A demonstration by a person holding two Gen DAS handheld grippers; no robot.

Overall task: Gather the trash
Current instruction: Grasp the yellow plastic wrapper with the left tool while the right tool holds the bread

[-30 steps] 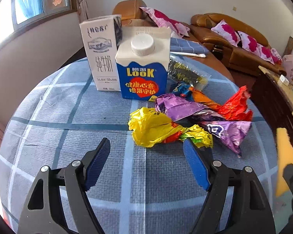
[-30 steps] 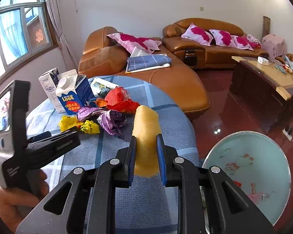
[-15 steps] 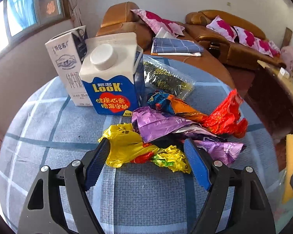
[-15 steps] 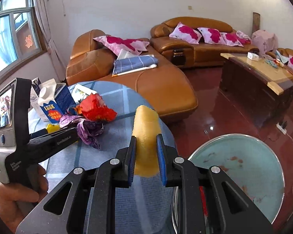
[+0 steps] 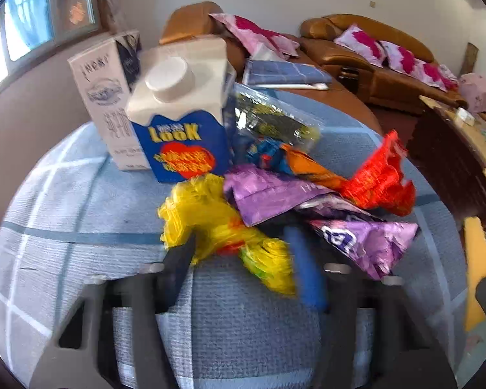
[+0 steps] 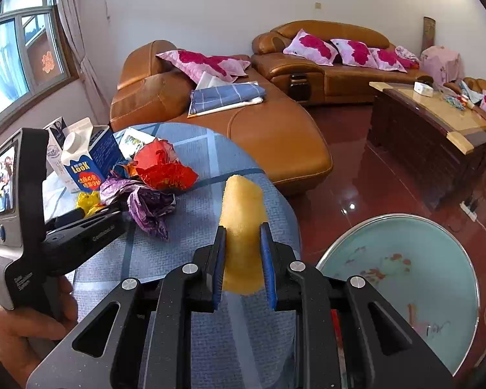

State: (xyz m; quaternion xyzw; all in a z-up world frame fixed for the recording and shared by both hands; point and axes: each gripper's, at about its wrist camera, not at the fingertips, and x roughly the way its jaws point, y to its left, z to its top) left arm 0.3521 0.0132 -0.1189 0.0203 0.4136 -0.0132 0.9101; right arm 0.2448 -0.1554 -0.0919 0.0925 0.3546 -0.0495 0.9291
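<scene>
A pile of crumpled wrappers lies on the round blue checked table (image 5: pixel 81 214): a yellow wrapper (image 5: pixel 210 217), purple ones (image 5: pixel 269 191), a red one (image 5: pixel 379 175) and an orange-blue one (image 5: pixel 285 159). My left gripper (image 5: pixel 243 259) is open, its blurred fingers on either side of the yellow wrapper's near end. My right gripper (image 6: pixel 243 253) is shut on a yellow sponge (image 6: pixel 243 214), held above the table's right edge. The sponge also shows at the right of the left wrist view (image 5: pixel 479 259).
A blue-and-white LOOK carton (image 5: pixel 181 120) and a white milk carton (image 5: pixel 107 97) stand behind the pile, with a clear snack bag (image 5: pixel 275 120). A pale round basin (image 6: pixel 401 278) sits on the red floor to the right. Brown sofas (image 6: pixel 275 123) and a coffee table (image 6: pixel 437 129) stand beyond.
My left gripper has moved forward over the table to the yellow wrapper and its fingers have narrowed around it. My right gripper, still holding the sponge, has shifted a little to the right.
</scene>
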